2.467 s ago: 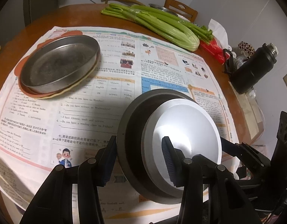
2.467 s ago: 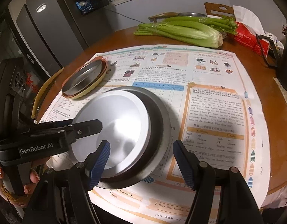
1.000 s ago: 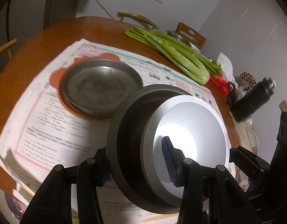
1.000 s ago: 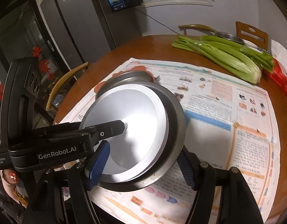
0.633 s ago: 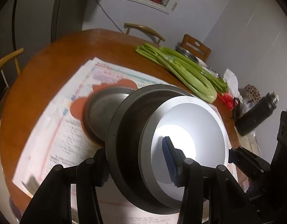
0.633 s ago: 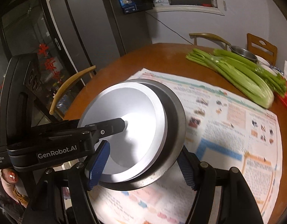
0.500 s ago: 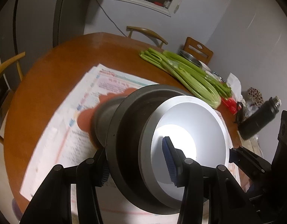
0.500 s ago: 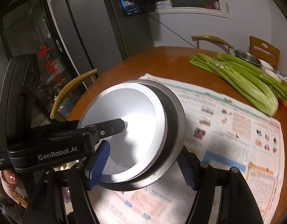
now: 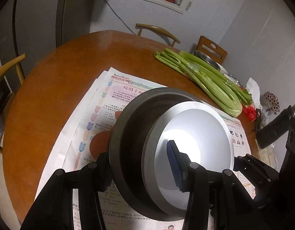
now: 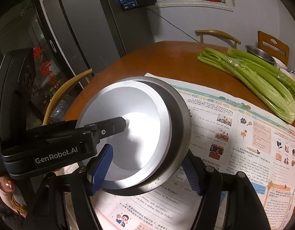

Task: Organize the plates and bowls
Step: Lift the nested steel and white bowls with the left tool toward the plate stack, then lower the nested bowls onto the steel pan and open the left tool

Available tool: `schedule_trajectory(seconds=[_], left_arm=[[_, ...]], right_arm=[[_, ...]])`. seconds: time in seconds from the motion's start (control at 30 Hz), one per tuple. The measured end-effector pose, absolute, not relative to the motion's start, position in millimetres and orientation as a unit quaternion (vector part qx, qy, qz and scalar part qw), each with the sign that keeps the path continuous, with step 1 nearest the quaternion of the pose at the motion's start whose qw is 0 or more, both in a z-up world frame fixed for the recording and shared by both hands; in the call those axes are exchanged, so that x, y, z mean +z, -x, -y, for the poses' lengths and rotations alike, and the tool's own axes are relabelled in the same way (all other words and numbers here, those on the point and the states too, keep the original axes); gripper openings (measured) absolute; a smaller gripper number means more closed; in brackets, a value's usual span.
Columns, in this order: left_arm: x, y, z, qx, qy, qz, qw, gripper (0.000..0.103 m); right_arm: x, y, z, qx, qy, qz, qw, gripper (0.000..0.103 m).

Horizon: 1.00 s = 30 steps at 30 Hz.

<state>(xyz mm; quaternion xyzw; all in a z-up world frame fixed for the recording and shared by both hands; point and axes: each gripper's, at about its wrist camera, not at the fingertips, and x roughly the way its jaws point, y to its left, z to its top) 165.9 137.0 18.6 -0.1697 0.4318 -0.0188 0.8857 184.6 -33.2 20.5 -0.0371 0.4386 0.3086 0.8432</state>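
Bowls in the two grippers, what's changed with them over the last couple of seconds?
The stacked bowls, resting on the newspaper earlier, are now lifted and carried over the metal plate stack, which they hide apart from an orange edge. Left hand-held gripper and right hand-held gripper each clamp a wall of the stack, the same grip as before. Celery lies where it was.

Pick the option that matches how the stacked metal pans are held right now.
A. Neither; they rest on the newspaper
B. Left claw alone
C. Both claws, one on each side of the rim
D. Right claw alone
C: the left claw and the right claw each clamp the rim of the stacked pans, one from each side.
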Motion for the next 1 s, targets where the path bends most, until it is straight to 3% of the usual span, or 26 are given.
schedule_trajectory(seconds=[1.0], left_arm=[[9, -162, -148, 0.015, 0.143, -0.427, 0.893, 0.051]], right_arm=[[8, -192, 31, 0.285, 0.037, -0.44, 0.851, 0.071]])
